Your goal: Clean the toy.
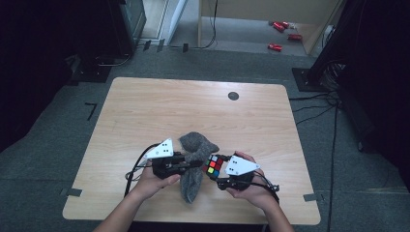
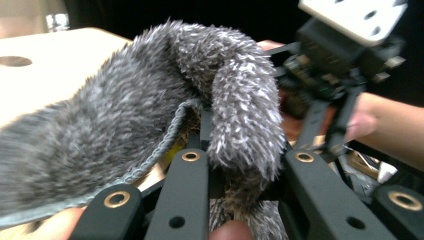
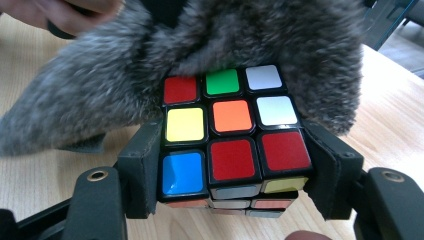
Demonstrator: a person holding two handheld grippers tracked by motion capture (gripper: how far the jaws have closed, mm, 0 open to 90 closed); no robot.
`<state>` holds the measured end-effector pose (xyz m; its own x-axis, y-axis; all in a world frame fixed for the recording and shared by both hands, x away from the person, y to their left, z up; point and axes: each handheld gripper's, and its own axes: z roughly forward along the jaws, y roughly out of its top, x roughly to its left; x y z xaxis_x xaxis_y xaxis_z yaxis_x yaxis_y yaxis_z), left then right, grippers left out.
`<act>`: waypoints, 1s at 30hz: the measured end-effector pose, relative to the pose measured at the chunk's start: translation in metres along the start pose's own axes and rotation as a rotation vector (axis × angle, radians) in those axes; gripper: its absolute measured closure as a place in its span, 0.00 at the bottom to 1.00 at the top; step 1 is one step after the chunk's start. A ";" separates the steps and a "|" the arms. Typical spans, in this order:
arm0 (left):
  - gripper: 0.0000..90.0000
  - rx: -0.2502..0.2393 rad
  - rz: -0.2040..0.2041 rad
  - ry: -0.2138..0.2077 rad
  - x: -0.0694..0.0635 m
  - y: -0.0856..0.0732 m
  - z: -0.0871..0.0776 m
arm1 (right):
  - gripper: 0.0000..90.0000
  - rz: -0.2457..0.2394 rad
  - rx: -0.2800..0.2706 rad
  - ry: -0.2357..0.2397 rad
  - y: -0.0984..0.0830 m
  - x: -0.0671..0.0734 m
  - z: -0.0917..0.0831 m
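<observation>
The grey furry pouch point(image 1: 194, 164) lies on the wooden table point(image 1: 145, 111), its open mouth facing the puzzle cube point(image 3: 227, 132). The left gripper point(image 1: 191, 163) is clenched on the pouch's rim just left of the cube. The right gripper point(image 3: 230, 175) grasps the cube by its sides; the cube's far edge sits just inside the pouch's mouth, the rest outside.

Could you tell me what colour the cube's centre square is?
Orange, on the cube face seen best in the right gripper view.
</observation>
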<state>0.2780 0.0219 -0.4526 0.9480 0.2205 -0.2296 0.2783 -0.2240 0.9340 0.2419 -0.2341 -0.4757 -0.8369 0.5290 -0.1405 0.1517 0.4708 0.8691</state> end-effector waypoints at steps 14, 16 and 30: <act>0.89 0.093 0.089 0.143 -0.005 0.003 0.006 | 0.38 0.018 0.042 -0.036 0.006 0.000 0.001; 0.89 0.078 0.080 0.102 -0.006 0.004 0.005 | 0.38 0.021 0.037 -0.031 0.006 -0.001 0.001; 0.89 0.048 0.039 0.127 0.009 0.001 -0.007 | 0.38 0.025 0.009 -0.021 0.008 -0.001 -0.005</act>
<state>0.2860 0.0299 -0.4518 0.9319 0.3284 -0.1543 0.2518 -0.2792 0.9266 0.2414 -0.2342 -0.4668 -0.8217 0.5551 -0.1289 0.1770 0.4636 0.8682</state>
